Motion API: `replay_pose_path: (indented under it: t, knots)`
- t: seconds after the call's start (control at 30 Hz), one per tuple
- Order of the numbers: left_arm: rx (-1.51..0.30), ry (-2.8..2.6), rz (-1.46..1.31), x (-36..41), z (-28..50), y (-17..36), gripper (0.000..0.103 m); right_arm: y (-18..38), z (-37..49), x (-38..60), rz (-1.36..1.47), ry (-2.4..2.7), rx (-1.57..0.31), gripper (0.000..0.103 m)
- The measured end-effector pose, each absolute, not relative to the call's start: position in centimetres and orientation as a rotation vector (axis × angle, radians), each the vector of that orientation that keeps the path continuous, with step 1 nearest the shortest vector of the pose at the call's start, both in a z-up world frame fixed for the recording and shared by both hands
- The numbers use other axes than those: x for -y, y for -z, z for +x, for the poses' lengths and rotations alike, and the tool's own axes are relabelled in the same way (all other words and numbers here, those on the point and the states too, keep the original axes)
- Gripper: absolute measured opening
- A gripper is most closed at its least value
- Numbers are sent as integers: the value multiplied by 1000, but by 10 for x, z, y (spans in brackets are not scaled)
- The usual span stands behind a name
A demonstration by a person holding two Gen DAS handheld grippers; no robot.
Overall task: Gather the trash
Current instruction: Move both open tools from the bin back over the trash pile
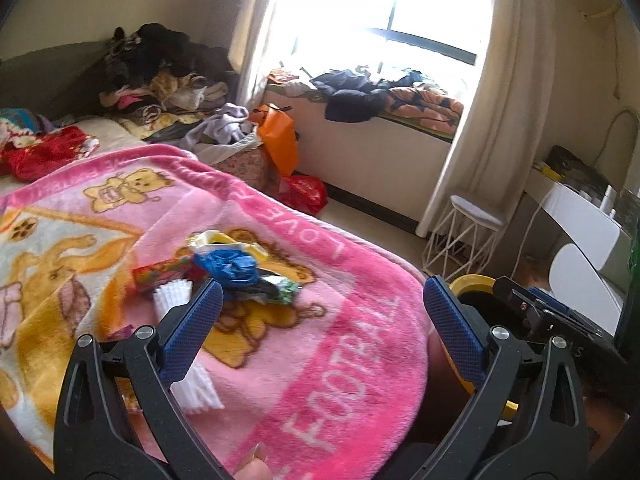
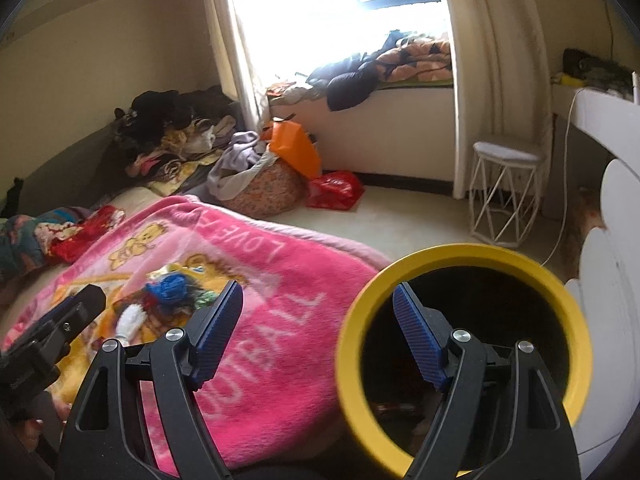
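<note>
A heap of trash lies on the pink bear blanket (image 1: pixel 320 360): a crumpled blue piece (image 1: pixel 230 266), a red wrapper (image 1: pixel 160 274), a white pleated paper (image 1: pixel 174 296), a yellow-white packet (image 1: pixel 224 240) and a green wrapper (image 1: pixel 280 290). My left gripper (image 1: pixel 324 282) stands open just short of the heap, its left finger beside the white paper. A black bin with a yellow rim (image 2: pixel 460 252) stands by the bed's corner. My right gripper (image 2: pixel 318 288) is open and straddles the near left of the rim, with one finger over the bin's mouth and no pad pressing. The blue piece (image 2: pixel 170 286) also shows in the right wrist view.
Piled clothes (image 1: pixel 160 76) cover the bed's far end. An orange bag (image 2: pixel 296 148) and a red bag (image 2: pixel 334 190) lie on the floor by a stuffed basket. A white wire stool (image 2: pixel 504 192) stands near the curtain, and a white desk (image 1: pixel 580 216) is on the right. A fingertip (image 1: pixel 252 456) shows below.
</note>
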State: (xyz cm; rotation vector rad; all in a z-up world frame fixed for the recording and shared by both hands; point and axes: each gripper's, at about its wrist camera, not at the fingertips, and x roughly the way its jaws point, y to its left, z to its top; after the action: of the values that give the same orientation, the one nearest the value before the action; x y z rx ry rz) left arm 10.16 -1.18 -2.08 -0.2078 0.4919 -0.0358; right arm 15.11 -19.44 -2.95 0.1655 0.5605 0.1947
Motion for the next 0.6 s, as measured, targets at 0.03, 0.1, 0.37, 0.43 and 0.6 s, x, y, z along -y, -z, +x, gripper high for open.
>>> replay_pose_path:
  t: [0.03, 0.1, 0.37, 0.43, 0.6]
  knots:
    - [-492, 27, -211, 7, 102, 22, 92, 29, 152, 192, 173, -207, -566, 75]
    - [-492, 8, -215, -1, 102, 23, 92, 29, 155, 185, 181, -225, -576, 75]
    - [-519, -76, -239, -40, 105, 35, 92, 33, 174, 152, 179, -291, -619, 75]
    - [-539, -94, -255, -52, 107, 39, 92, 34, 180, 141, 165, -302, -630, 75]
    - [-588, -113, -277, -75, 110, 51, 92, 39, 196, 119, 148, -332, -658, 75]
